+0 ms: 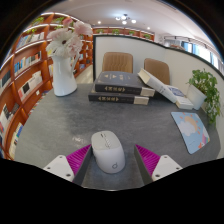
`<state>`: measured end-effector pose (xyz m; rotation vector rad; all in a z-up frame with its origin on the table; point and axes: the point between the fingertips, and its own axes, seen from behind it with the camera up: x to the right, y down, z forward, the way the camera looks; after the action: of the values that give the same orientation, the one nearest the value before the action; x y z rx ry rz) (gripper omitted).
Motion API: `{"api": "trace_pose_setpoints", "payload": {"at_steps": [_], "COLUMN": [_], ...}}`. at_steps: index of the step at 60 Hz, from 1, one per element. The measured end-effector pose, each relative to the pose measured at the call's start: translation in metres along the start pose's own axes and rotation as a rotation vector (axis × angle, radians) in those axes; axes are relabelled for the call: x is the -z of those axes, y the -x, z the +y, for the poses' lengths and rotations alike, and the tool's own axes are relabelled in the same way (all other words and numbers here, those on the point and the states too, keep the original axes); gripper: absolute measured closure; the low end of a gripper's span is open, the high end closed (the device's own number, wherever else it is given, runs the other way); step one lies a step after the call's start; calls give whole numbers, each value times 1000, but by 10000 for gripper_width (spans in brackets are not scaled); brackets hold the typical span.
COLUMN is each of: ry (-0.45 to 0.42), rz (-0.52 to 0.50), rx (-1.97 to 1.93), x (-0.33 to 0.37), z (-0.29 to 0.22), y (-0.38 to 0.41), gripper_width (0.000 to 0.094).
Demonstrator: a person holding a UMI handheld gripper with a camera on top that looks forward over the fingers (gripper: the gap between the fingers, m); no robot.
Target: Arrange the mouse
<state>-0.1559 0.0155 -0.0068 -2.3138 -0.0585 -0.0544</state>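
A white computer mouse [107,150] lies on the grey table [130,120], between my two fingers with a gap at either side. My gripper [112,160] is open, with its pink pads [76,159] to the left and right of the mouse. A mouse pad with a light blue picture [191,130] lies on the table far to the right, beyond the fingers.
Stacked dark books [122,90] lie at the table's far side, with an open book [176,95] to their right. A white vase of flowers [62,72] stands at the far left. A green plant [208,90] is at the right. Bookshelves [25,80] line the left wall. Two chairs [118,62] stand behind the table.
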Motion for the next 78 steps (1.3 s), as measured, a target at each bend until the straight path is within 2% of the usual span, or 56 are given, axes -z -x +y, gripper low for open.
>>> {"api": "trace_pose_setpoints", "payload": {"at_steps": [6, 14, 19, 29, 38, 44, 50, 58, 65, 72, 78], "ry": [9, 61, 70, 109, 168, 192, 118, -80, -238, -297, -267], "rz": [28, 47, 13, -30, -35, -64, -107, -127, -112, -55, 3], "rx": [-11, -29, -61, -84, -52, -37, 25, 58, 53, 51, 36], "x": [-12, -19, -21, -21, -21, -15, 13, 75, 124, 137, 123], "z": [-13, -10, -8, -6, -4, -11, -62, -167, -238, -267, -255], "y": [-5, -8, 1, 3, 2, 0, -12, -62, -129, -214, -280], "gripper_width": [112, 251, 398, 444, 577, 578, 578, 577, 579, 579, 581]}}
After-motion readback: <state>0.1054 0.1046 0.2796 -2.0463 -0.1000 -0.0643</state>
